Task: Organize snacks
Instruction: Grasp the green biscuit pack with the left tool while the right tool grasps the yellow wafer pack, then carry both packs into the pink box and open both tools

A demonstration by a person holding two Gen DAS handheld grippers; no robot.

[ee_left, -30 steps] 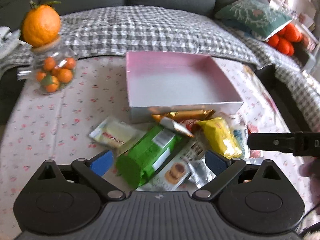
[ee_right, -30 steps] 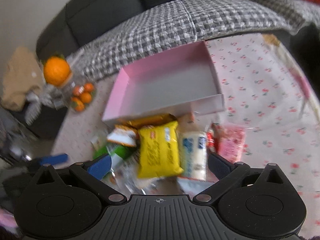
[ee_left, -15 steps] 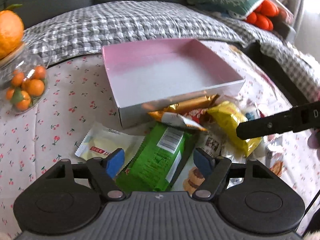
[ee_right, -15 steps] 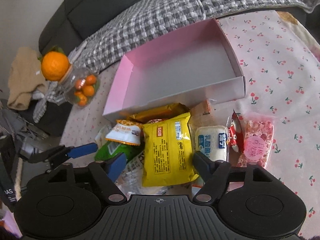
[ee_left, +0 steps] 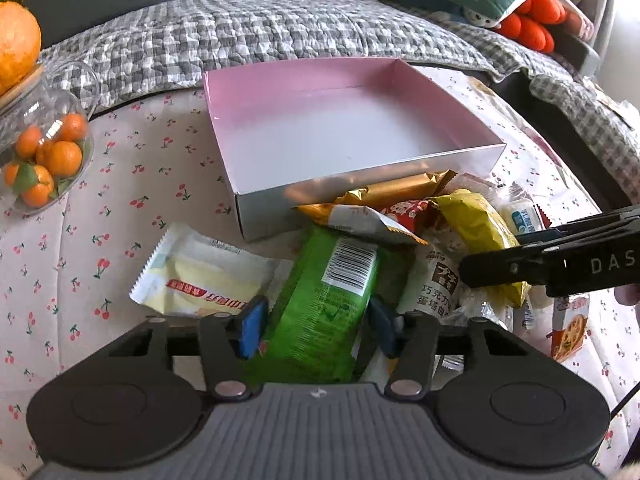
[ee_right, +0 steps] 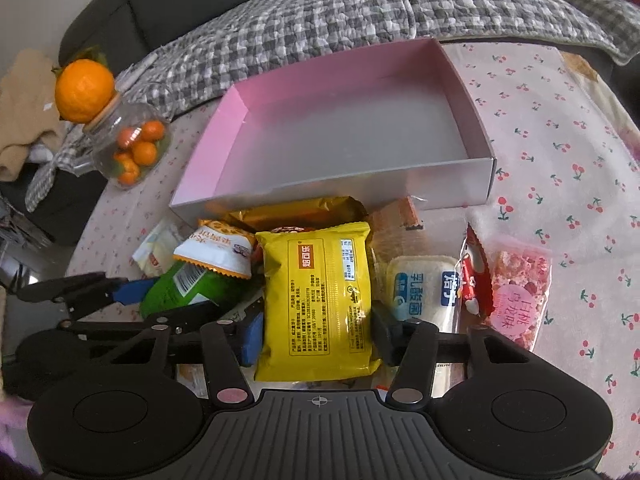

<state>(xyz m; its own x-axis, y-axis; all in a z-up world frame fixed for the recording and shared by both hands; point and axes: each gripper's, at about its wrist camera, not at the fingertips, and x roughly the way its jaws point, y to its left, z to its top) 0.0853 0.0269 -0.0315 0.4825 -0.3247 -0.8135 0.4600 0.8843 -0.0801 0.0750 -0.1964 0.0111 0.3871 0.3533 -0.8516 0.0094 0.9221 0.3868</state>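
My left wrist camera looks steeply down along my left gripper (ee_left: 314,330), close over the green packet (ee_left: 324,308), facing the pink box (ee_left: 360,196) and sofa beyond. My right wrist camera peers down just as near over my right gripper (ee_right: 316,338) at the yellow packet (ee_right: 324,300). Both views share the box, the snack pile and the orange jar (ee_right: 128,148), and each catches the other gripper at its edge.

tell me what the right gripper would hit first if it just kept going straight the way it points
Most likely the yellow snack packet: it already lies between the right gripper fingers, whose jaws are closing around it. Whether the pads touch it yet is unclear. Beyond it sits the pink box.
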